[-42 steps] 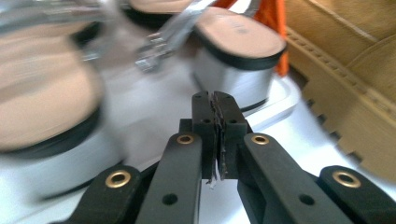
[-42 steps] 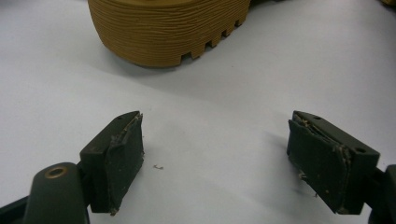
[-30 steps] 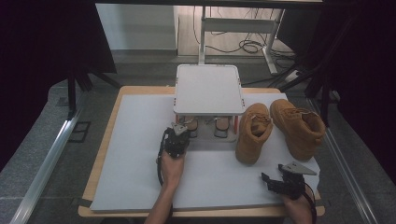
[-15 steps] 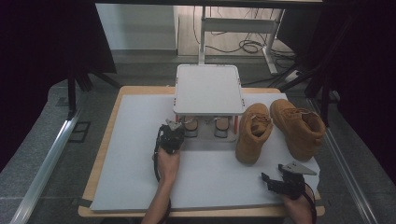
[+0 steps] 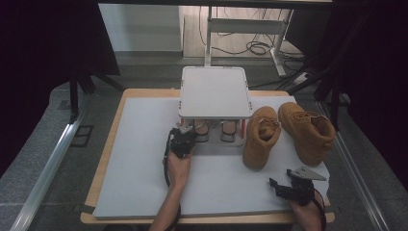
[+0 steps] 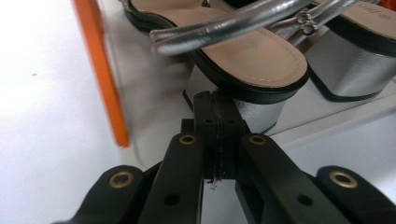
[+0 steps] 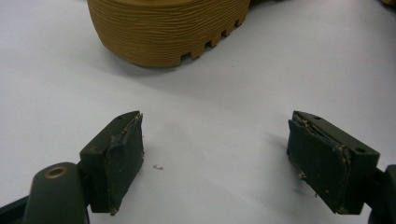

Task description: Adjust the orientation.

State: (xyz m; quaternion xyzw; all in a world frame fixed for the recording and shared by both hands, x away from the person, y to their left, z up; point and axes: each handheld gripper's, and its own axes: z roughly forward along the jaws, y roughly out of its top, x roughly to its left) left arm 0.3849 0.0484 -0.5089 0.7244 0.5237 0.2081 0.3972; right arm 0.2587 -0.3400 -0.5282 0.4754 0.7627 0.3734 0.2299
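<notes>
Left gripper point(image 5: 185, 131): held by the left hand point(image 5: 178, 166), its tip at the front left edge of the small shelf rack; in the left gripper view the jaws are pressed together with nothing between them, right under the heel of the nearer sandal.
Sandals point(image 6: 243, 51): a silver-strapped pair with block heels, side by side on the rack's lower shelf point(image 6: 327, 112), beside an orange upright point(image 6: 100, 70).
Rack top point(image 5: 215, 91): a white tray-like panel over the sandals, at the back middle of the counter point(image 5: 144, 144).
Boots point(image 5: 260, 137): two tan boots to the right of the rack, standing on the white sheet.
Right gripper point(image 5: 284, 187): low at the counter's front right corner, jaws apart over bare sheet; a boot sole point(image 7: 168, 30) lies just ahead.
</notes>
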